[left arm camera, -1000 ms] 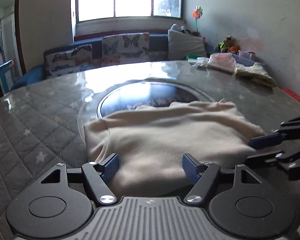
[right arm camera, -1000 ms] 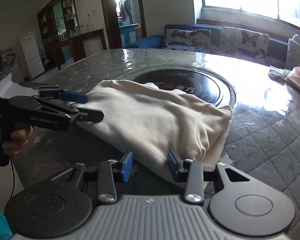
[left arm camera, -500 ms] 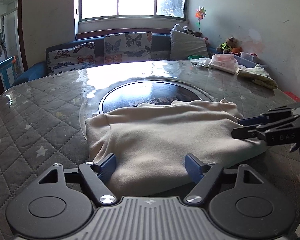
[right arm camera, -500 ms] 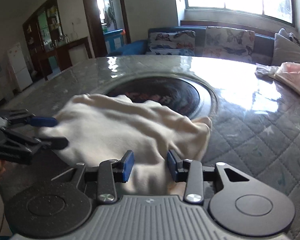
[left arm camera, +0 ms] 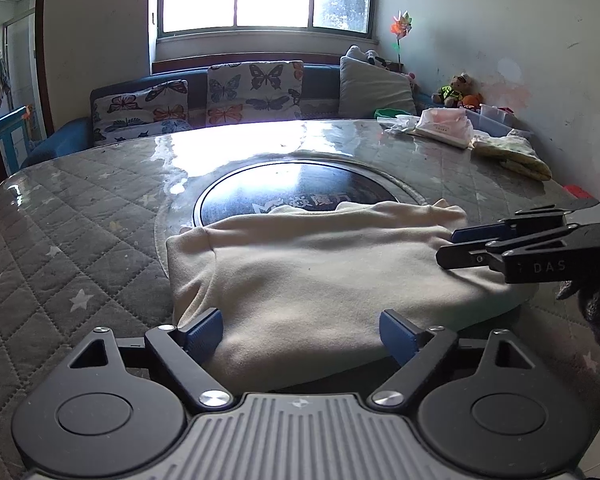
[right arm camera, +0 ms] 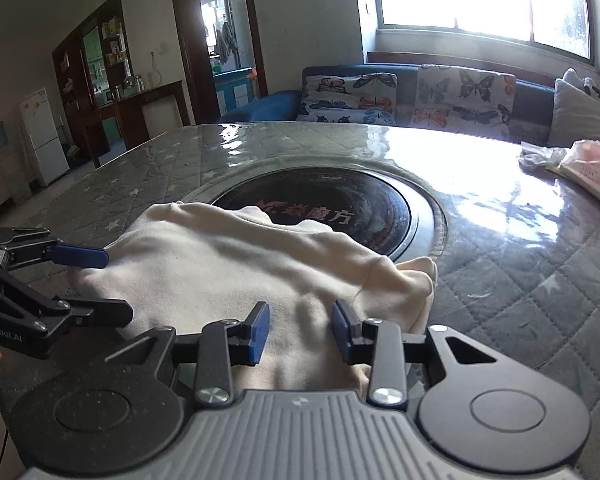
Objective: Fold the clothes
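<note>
Left wrist view showed the left hand-held gripper [left arm camera: 300, 330] gaping over the cream garment [left arm camera: 320, 272]; the right hand-held gripper [right arm camera: 300, 330] also parted, likely smoothing the fold.

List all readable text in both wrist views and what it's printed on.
"DAS": side of the right tool, seen from the left wrist view; the rest is cut off.
"onRobot.AI": side of the left tool, seen from the right wrist view; the start is cut off.
"魔方": red print on the dark round inset of the table; the logo and first characters are too distorted to read.
Shelf items in the background: too small to read.
</note>
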